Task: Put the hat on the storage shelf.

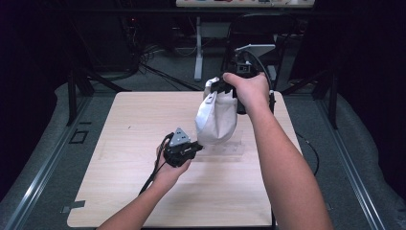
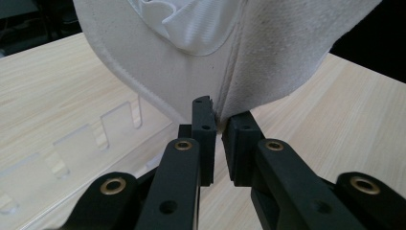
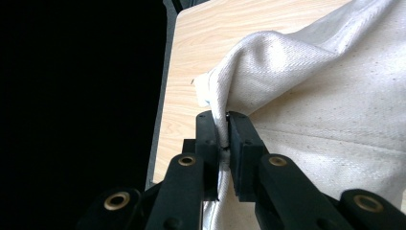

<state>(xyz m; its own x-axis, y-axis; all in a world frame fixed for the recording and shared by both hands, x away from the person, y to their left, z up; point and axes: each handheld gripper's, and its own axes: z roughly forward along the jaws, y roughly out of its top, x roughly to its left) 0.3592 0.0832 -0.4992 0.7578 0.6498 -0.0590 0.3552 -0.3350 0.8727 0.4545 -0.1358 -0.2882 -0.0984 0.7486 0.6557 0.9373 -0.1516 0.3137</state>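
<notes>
Both grippers clamp the off-white canvas cap (image 1: 216, 119): right gripper (image 3: 224, 139) holds its top edge high above the pale wooden table (image 1: 119, 158), left gripper (image 2: 221, 125) pinches the hanging lower tip directly beneath.

A light wooden table (image 1: 134, 191) stands in a dark room, lit from above. A clear plastic rack (image 2: 72, 143) with notches lies flat on the tabletop. Grey floor (image 1: 38, 143) surrounds the table, with metal rails (image 1: 28, 191) running along both sides. Beyond the far edge, black cables (image 1: 158, 72) trail across the floor near a white desk leg (image 1: 198, 48). A black chair (image 1: 258, 28) stands beside it. The walls at left and right are lost in darkness.
</notes>
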